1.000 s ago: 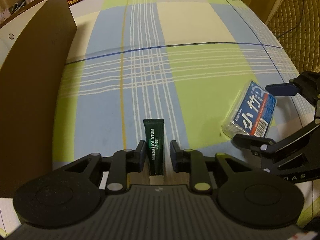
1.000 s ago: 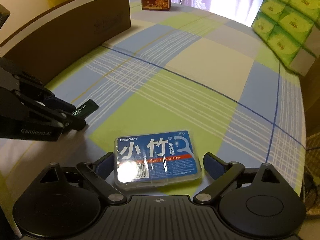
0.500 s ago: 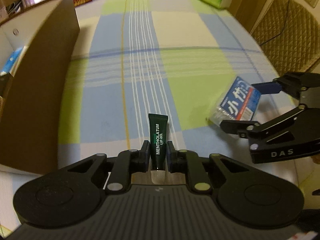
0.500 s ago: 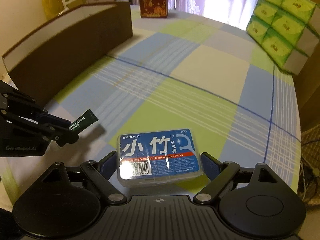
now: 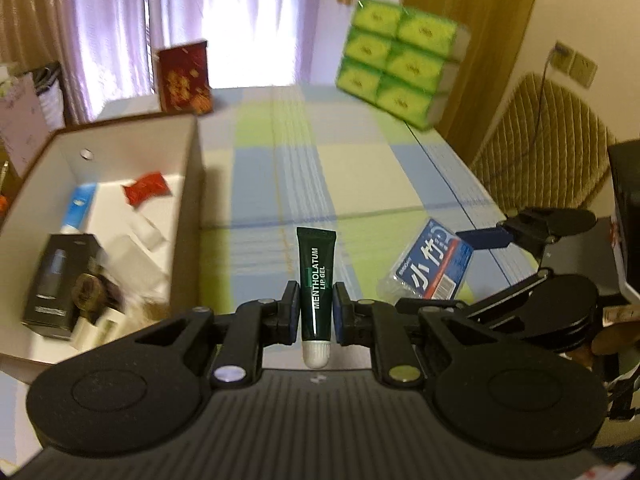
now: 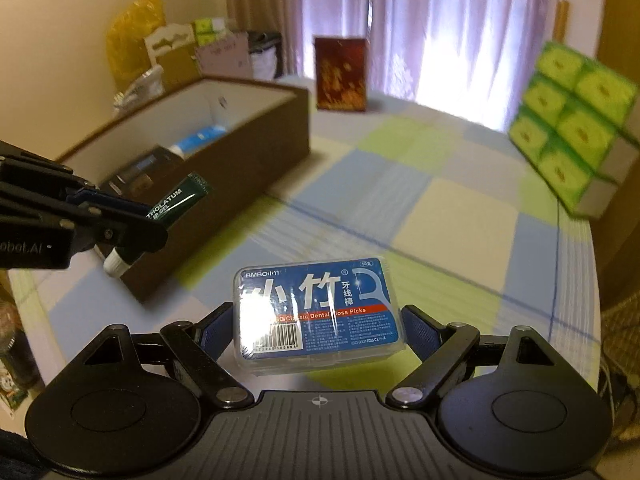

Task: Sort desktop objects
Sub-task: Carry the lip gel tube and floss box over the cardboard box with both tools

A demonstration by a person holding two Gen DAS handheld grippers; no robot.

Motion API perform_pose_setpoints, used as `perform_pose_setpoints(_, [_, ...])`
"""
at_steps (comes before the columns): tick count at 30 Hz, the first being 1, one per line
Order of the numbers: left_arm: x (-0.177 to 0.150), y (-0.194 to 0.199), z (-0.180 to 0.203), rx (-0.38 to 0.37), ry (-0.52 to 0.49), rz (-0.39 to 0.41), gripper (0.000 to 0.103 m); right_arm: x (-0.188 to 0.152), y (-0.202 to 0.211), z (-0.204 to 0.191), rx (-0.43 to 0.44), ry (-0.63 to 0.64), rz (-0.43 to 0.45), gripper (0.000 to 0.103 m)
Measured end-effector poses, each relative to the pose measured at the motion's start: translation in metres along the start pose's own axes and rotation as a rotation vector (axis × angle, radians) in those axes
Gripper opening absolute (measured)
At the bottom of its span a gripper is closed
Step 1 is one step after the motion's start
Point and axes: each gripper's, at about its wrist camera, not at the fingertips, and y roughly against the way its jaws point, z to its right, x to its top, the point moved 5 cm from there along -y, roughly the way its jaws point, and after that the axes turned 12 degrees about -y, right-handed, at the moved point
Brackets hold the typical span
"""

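Clamping a dark green lip gel tube (image 5: 315,280) at frame centre, the left gripper (image 5: 316,309) is holding it lifted above the checked tablecloth (image 5: 360,176), white cap toward the camera. At centre of the right wrist view, the right gripper (image 6: 318,330) is gripping a blue dental floss pick box (image 6: 318,314) by its two short sides, also off the cloth. Sitting at the left of both frames is one open brown cardboard box (image 5: 188,208), already holding several blurred items, among them a blue tube (image 5: 80,206) and a red packet (image 5: 146,191). Standing at the far table edge are one red box (image 5: 184,78) and, upper right, a stack of six green tissue packs (image 5: 400,60). Between them the cloth is lying open.
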Motion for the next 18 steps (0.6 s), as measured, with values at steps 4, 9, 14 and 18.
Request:
perform_pose_setpoints(4, [0.003,0.021,-0.025,0.032,0.025,0.033,0.013,0.015,0.003,-0.031,0.035,0.039,0.034,0.085])
perform_pose_setpoints(9, [-0.002,0.042,-0.062,0.073,0.056,0.051,0.013,0.032,-0.005,-0.069,0.083,0.084,0.062,0.085])
perform_pose_setpoints(14, [-0.008,0.055,-0.102,0.109,0.094,0.051,0.013,0.052,-0.02,-0.108,0.126,0.114,0.086,0.085])
perform_pose_setpoints(18, [-0.011,0.058,-0.135,0.135,0.113,0.049,0.013,0.067,-0.036,-0.137,0.152,0.143,0.1,0.085])
